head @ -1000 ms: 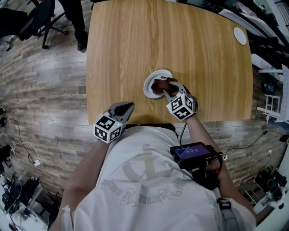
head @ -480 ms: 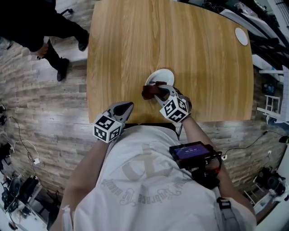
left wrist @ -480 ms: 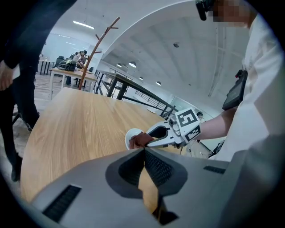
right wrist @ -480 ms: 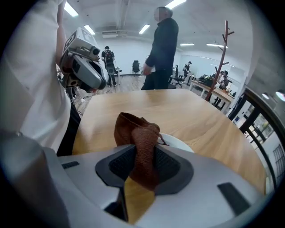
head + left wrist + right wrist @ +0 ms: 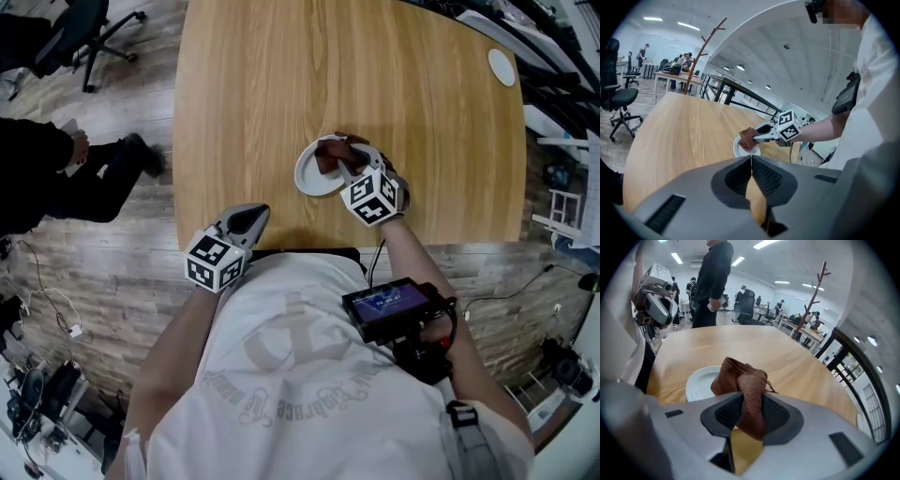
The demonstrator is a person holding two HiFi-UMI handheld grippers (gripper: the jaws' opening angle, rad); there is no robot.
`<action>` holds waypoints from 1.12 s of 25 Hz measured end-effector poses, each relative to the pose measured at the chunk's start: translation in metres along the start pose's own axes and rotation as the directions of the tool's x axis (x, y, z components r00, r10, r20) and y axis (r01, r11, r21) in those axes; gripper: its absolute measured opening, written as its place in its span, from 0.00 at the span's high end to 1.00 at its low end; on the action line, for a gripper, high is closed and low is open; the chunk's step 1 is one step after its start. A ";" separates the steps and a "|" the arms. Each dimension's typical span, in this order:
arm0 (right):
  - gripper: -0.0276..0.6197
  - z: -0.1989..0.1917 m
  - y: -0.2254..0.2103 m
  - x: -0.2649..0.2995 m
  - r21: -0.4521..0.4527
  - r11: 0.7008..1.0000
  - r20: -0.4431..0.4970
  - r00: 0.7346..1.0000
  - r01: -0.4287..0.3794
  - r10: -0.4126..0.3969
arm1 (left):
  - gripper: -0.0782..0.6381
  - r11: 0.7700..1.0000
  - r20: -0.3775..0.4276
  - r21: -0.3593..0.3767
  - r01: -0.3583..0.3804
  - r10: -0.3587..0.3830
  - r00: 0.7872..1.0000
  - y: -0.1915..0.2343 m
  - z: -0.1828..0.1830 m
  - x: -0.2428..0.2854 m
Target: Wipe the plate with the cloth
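A small white plate (image 5: 312,178) lies on the wooden table near its front edge; it also shows in the right gripper view (image 5: 701,380) and the left gripper view (image 5: 739,150). My right gripper (image 5: 344,161) is shut on a bunched brown cloth (image 5: 331,155), which rests over the plate's far right part. The cloth (image 5: 743,383) fills the right gripper's jaws (image 5: 751,411). My left gripper (image 5: 246,217) hovers at the table's front edge, left of the plate, its jaws pressed together on nothing (image 5: 751,161).
The wooden table (image 5: 281,84) stretches far behind the plate. A white disc (image 5: 502,67) lies at the table's far right corner. A person in black (image 5: 56,178) crouches on the floor to the left. An office chair (image 5: 84,23) stands at the far left.
My right gripper has carried the cloth from the plate's near left side to its far right side. The plate has shifted slightly. The person on the left has moved down the floor.
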State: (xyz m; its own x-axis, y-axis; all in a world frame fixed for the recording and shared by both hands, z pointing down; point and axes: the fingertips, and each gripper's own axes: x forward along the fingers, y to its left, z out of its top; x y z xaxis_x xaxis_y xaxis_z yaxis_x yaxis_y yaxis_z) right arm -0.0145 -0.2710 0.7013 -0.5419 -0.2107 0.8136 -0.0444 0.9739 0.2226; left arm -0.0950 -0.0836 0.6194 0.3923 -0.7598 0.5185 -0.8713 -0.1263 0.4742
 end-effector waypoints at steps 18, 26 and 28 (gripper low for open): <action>0.76 0.040 0.085 -0.012 -0.154 0.965 0.148 0.961 -0.210 0.233 | 0.87 1.000 0.022 -0.009 0.001 0.000 1.000 -0.003 0.002 0.004; 0.76 0.062 0.076 -0.001 -0.170 0.960 0.172 0.952 -0.223 0.252 | 0.87 0.999 0.021 -0.018 -0.027 0.027 0.999 -0.002 0.001 -0.002; 0.76 0.062 0.062 0.010 -0.138 0.971 0.154 0.964 -0.196 0.217 | 0.87 0.999 0.025 -0.023 -0.037 0.037 0.999 0.002 0.001 -0.005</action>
State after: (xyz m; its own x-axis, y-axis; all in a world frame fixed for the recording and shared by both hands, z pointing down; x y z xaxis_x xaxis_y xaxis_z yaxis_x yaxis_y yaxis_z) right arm -0.0743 -0.2078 0.6897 -0.6612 0.0212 0.7499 0.1795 0.9751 0.1306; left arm -0.0986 -0.0809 0.6167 0.3519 -0.7800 0.5175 -0.8782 -0.0838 0.4709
